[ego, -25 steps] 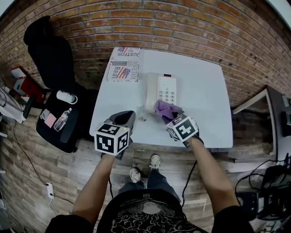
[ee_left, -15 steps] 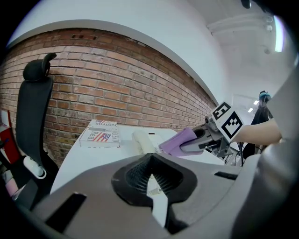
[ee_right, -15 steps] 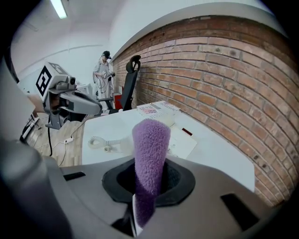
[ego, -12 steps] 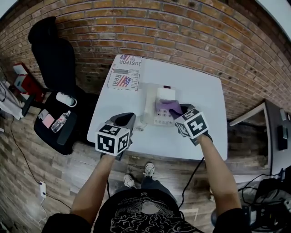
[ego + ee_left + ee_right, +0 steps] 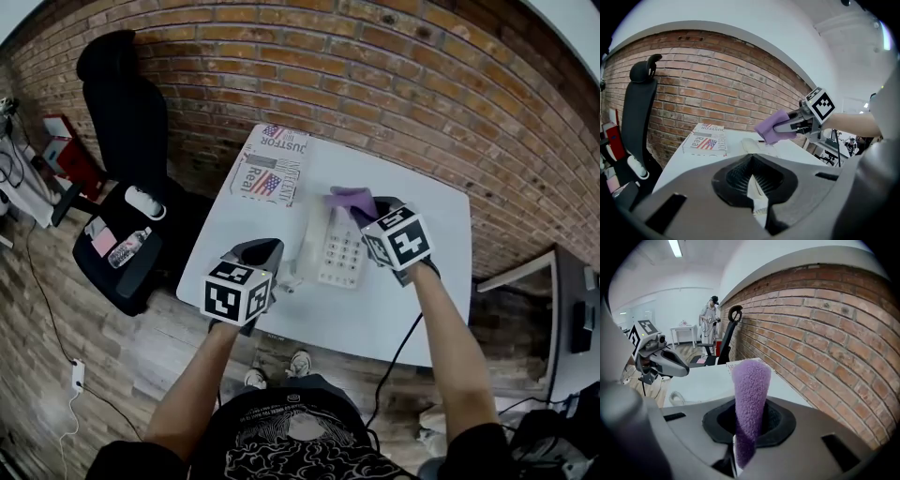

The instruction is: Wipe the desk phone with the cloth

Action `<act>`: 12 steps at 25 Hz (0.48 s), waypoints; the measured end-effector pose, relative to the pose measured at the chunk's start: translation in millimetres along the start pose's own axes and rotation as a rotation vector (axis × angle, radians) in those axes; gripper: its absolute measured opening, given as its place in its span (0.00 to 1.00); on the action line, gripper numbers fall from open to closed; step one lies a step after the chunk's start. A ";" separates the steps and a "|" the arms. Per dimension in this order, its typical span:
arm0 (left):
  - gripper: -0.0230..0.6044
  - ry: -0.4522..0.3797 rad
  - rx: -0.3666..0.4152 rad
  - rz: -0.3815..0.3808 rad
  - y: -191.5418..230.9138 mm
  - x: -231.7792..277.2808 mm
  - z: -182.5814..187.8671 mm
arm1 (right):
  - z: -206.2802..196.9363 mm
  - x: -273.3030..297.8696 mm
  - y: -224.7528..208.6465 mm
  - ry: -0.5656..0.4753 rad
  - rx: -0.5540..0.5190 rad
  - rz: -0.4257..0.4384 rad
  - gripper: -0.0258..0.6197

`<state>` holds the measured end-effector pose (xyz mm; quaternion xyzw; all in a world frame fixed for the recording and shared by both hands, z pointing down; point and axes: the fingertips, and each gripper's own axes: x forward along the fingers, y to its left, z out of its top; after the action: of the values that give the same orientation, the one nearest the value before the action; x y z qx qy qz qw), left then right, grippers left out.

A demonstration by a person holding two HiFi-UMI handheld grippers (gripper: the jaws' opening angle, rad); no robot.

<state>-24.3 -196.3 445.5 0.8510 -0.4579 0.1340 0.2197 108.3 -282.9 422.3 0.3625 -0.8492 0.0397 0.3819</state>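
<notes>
Head view: right gripper (image 5: 364, 210), jaws clamped on the purple cloth (image 5: 352, 198), hovers at the 12 o'clock end of the desk phone (image 5: 335, 247), whose long axis runs 12 to 6. Left gripper (image 5: 263, 250), jaws nearly together, waits at its 9 o'clock.

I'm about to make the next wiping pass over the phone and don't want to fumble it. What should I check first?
1. Cloth gripped: ok, the right tool is shut on it.
2. Cloth touching the desk phone: cannot tell; it sits at the phone's far end, possibly lifted.
3. Left tool steadying the phone: not ok; jaws together, beside the phone and apart from it.
4. Coiled cord out of the wiping path: ok, it lies left of the phone.
5. Printed box clear of the phone: ok, at the table's far left corner.
</notes>
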 end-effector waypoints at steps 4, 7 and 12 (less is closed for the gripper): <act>0.05 -0.008 -0.012 0.037 8.9 4.2 5.0 | 14.7 25.9 -8.3 0.001 -0.038 0.024 0.11; 0.05 -0.011 -0.016 0.061 16.1 6.2 7.3 | 19.0 46.5 -9.6 0.016 -0.071 0.042 0.11; 0.05 -0.011 -0.041 0.103 31.0 4.5 3.9 | 18.2 68.4 3.4 0.037 -0.117 0.094 0.11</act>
<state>-47.7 -216.5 451.8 0.8223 -0.5048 0.1310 0.2275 64.4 -326.7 456.5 0.2985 -0.8590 0.0148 0.4157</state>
